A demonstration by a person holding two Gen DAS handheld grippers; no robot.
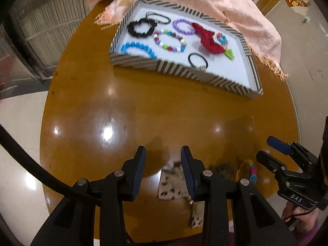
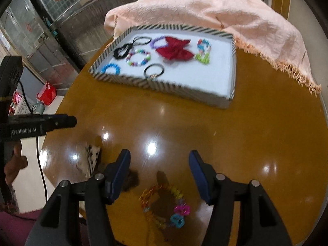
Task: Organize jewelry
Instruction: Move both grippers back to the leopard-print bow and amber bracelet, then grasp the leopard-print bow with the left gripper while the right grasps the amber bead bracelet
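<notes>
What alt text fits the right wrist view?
The open right tongs hang above a multicoloured chain bracelet on a glossy round brown table, nothing gripped. Farther back, a striped tray holds bracelets, hair ties and a red bow, beside a peach cloth. The left tongs enter from the left.

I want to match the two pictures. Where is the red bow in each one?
Left wrist view: the red bow lies in the striped tray, upper middle, toward its far right side.
Right wrist view: the red bow lies in the tray's far middle, upper centre.
Shared landmark: the peach cloth behind the tray.
</notes>
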